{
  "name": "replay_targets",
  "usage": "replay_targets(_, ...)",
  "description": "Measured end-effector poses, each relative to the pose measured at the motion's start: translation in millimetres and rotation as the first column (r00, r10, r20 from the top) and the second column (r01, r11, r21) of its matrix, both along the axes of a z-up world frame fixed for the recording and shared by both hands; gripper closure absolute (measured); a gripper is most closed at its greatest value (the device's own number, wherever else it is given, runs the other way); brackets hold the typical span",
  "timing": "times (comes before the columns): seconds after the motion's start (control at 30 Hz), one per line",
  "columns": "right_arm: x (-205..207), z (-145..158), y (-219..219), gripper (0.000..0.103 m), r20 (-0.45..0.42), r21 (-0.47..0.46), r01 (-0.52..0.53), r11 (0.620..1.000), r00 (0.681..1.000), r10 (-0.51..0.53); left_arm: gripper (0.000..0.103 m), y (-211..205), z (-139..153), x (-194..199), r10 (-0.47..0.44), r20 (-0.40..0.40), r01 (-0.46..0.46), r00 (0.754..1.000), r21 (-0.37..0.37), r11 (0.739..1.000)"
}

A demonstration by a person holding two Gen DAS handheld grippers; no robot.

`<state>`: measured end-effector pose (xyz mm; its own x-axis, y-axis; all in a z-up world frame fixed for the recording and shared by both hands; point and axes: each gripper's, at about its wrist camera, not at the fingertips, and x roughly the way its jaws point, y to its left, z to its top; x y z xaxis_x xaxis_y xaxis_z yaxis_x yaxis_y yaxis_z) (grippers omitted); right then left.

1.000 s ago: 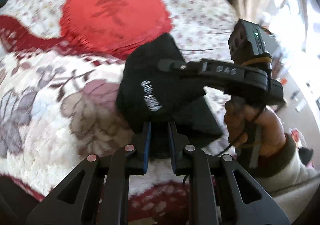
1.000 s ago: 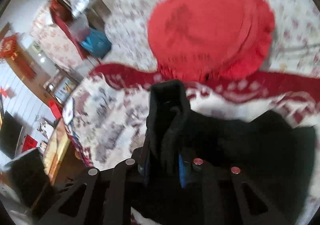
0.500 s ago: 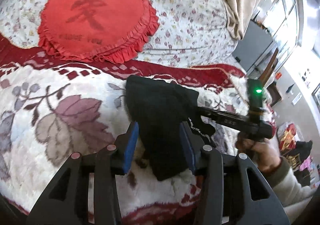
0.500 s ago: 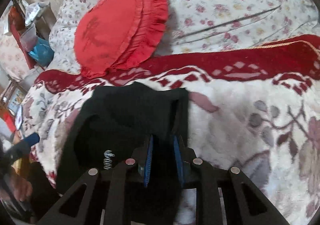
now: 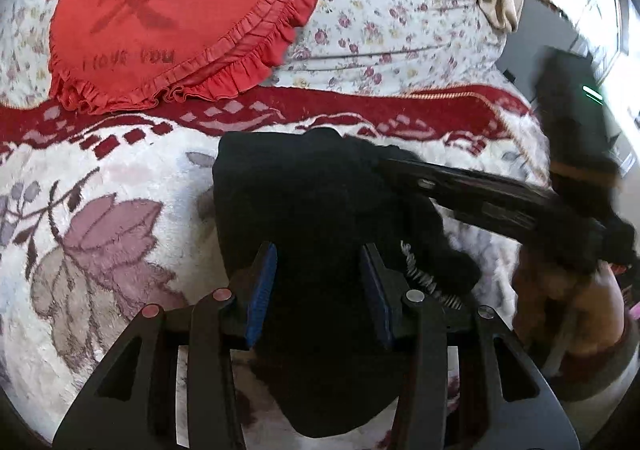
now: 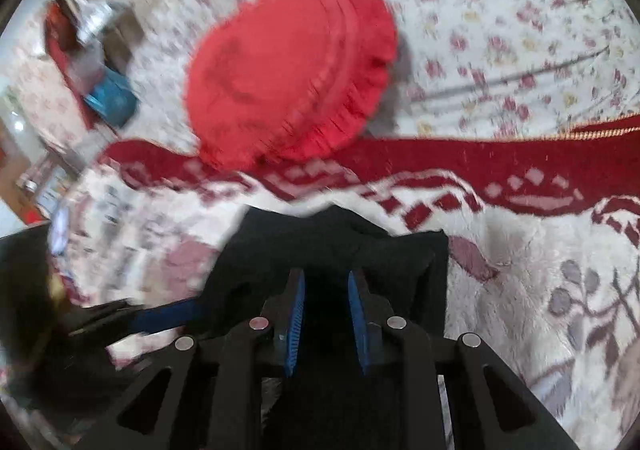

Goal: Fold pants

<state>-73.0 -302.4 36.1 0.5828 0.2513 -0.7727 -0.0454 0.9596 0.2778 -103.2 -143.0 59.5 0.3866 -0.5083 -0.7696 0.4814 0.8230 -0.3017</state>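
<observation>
Pants of soft black fabric (image 5: 304,202) are lying in a compact folded bundle on the plush white blanket with the dark red border and mauve leaf print (image 5: 100,234), just below the red heart-shaped ruffled cushion (image 5: 168,18); I am judging the fold nearly done. On the left, my left gripper (image 5: 320,290) is hovering with its blue-padded fingers (image 5: 262,286) spread apart either side of the bundle's near edge, gripping nothing; if I am pulling back carelessly, a pad could be snagging a layer and dragging the fold open. Further right, the white-lettered patch of cloth (image 5: 420,274) is poking out loose, and that could be flopping free. On the right, my right gripper (image 6: 324,314) is sitting over the cloth with its jaws parted, a gap showing between them; its view is blurring, and I am guessing a quick sweep could be rumpling the top layer or skewing the bundle on the slippery pile.
</observation>
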Motion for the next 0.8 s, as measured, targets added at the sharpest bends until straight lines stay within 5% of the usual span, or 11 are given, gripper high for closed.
replay_targets(0.23, 13, -12, -21, 0.086, -0.013, 0.043, 0.065, 0.997, 0.998, -0.064, 0.058, -12, -6, 3, 0.001, 0.017, -0.002, 1.0, 0.037, 0.999)
replay_targets(0.5, -48, 23, 3, 0.083, 0.038, -0.018, -0.003, 1.0, 0.999, 0.004, 0.058, -8, 5, -7, 0.018, 0.022, -0.019, 1.0, 0.041, 0.999)
replay_targets(0.8, -79, 0, 13, 0.083, -0.019, -0.075, -0.009, 0.997, 1.0, 0.007, 0.058, -6, 9, -23, 0.026, 0.038, -0.028, 0.999, 0.054, 0.998)
